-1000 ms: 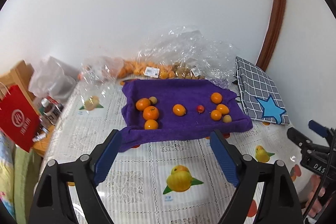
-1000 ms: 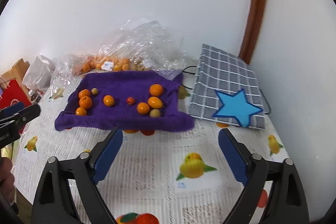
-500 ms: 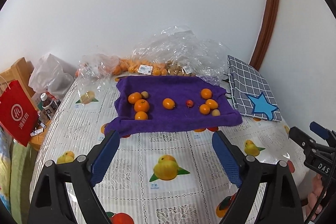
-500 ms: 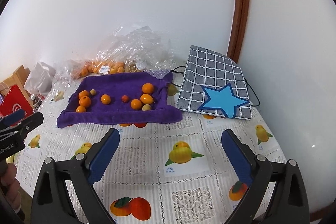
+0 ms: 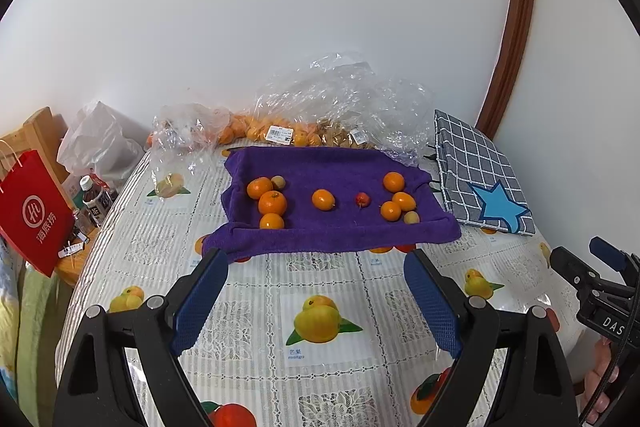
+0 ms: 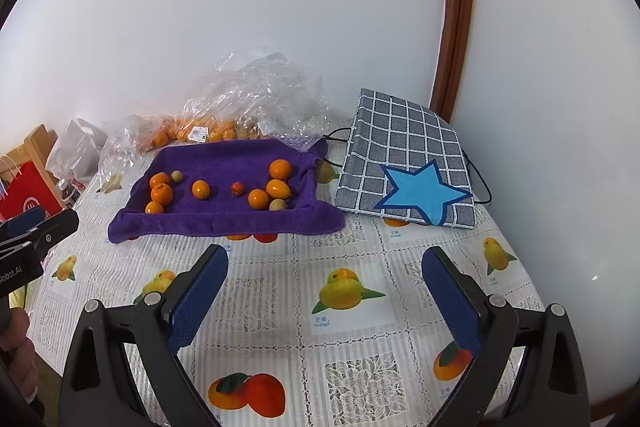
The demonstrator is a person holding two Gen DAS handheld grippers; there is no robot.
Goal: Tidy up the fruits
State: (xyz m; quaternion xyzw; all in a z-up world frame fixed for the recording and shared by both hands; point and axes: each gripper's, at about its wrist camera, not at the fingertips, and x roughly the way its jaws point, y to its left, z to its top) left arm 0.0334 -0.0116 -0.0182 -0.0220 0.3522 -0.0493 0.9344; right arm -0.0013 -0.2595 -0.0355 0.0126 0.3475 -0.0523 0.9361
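Purple towel (image 5: 332,223) with tangerines (image 5: 272,203) lies ahead of both jaws; left gripper (image 5: 316,279) and right gripper (image 6: 325,281) gape empty above the worktop (image 6: 280,307).

"Mango" under the tablecloth's (image 5: 256,275) printed fruit — "DAS" on right claw (image 5: 608,323).

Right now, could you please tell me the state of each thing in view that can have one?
left gripper: open, empty, above the tablecloth.
right gripper: open, empty.
purple towel: spread out, edges raised, loose fruit on it.
small red fruit: alone mid-towel.
clear plastic bags: crumpled, behind the towel.
checked bag: lying flat.
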